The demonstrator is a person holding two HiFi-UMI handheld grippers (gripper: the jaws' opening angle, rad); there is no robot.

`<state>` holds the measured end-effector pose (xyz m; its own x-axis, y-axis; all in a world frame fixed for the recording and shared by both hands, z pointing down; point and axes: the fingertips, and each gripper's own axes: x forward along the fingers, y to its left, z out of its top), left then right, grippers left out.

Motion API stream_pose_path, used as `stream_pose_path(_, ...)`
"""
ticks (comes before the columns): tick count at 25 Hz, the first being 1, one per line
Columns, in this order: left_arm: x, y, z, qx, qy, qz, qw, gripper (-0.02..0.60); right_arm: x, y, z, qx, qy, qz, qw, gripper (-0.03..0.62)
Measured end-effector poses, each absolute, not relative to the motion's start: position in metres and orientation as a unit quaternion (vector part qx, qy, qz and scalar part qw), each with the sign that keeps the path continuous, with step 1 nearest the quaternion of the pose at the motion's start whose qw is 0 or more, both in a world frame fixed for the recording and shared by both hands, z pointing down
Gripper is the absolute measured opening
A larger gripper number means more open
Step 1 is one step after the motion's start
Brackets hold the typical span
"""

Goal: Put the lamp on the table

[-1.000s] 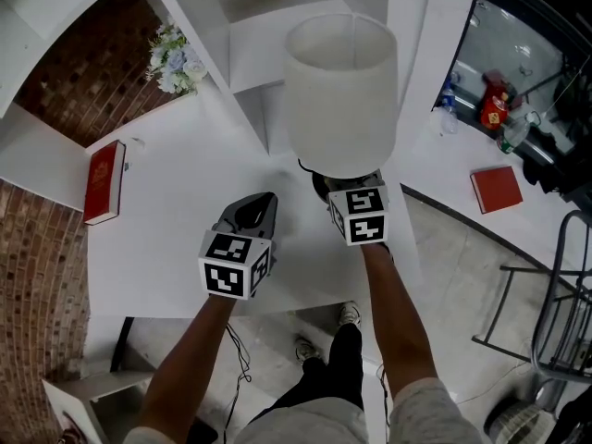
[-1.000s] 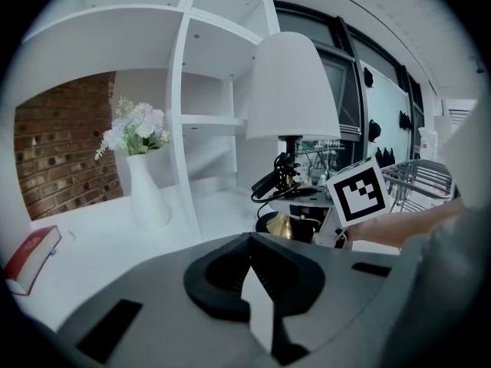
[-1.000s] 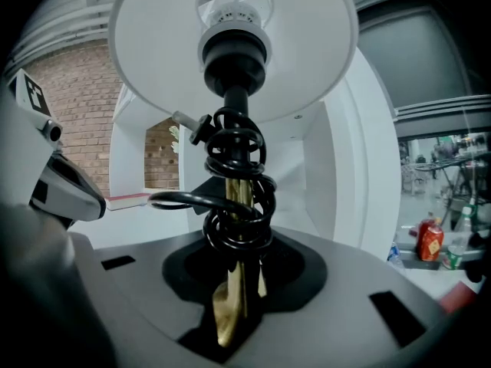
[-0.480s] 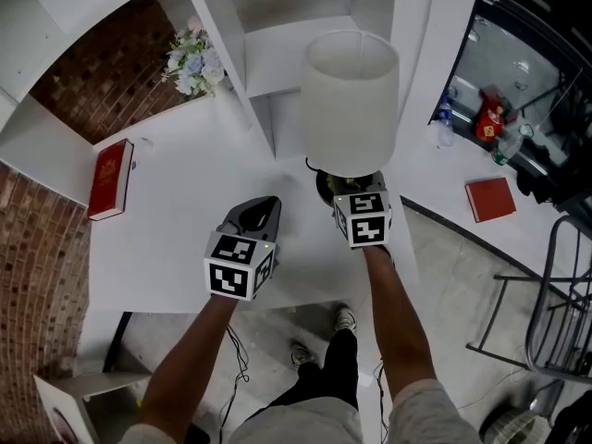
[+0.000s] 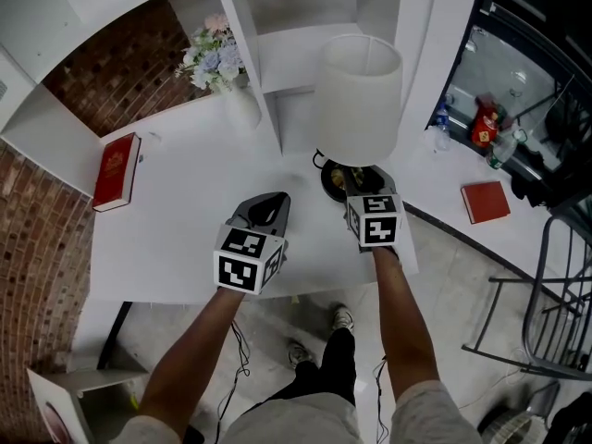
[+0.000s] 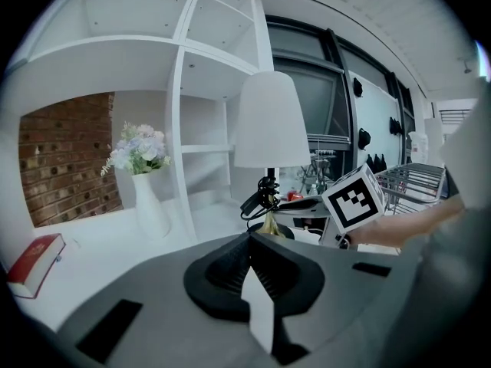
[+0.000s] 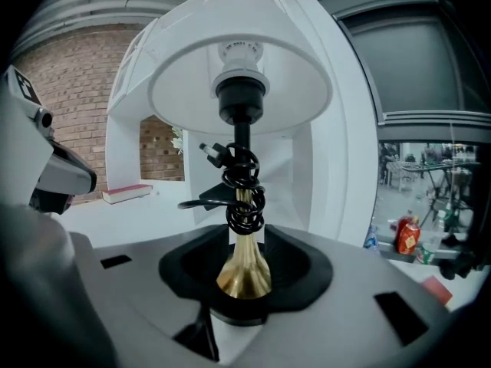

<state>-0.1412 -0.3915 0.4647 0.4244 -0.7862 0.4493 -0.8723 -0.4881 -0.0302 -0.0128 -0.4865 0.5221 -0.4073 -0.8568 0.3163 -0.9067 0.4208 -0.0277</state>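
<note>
1. Fingers of the right gripper are standing wide apart, one on each side of the brass foot of the lamp. A gap is showing at each pad, so they are flanking the stem rather than pinching it.
2. Fingers of the left gripper are lying together, with nothing between them.
3. Standing upright on the white worktop, the lamp is sitting near the front right corner, just in front of the white shelf unit. Its dark round base is resting flat, its cord is coiling around the stem, and its shade is rising above the right gripper.
4. Judging by this, the placing itself is looking done: the lamp is carrying its own weight on the worktop. What is left is drawing the right gripper straight back so that neither finger is clipping the foot on the way out.
5. Both forearms are reaching forward over the worktop's near edge.
   - The right one is pointing straight at the lamp's base, held low with the marker cube facing up.
   - The left gripper is hovering over bare worktop to the lamp's left, apart from it and angling slightly towards it.
6. Further back and to the left, a vase of flowers and a red book are sitting well apart from the lamp.
</note>
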Motion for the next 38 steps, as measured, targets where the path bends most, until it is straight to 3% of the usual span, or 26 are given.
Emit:
stream_pose_path(32, -0.148, -0.346, 0.402, 0.847, -0.505, 0.141, 0.093, -0.006, -0.015, -0.385, 0.427, 0.515, -0.834, 0.054, 0.192, 0.121)
stream_pose_path(38, -0.159, -0.340, 0.396, 0.841, -0.516, 0.137, 0.089, -0.006, -0.017, -0.367, 0.403, 0.524, -0.832, 0.056, 0.175, 0.086)
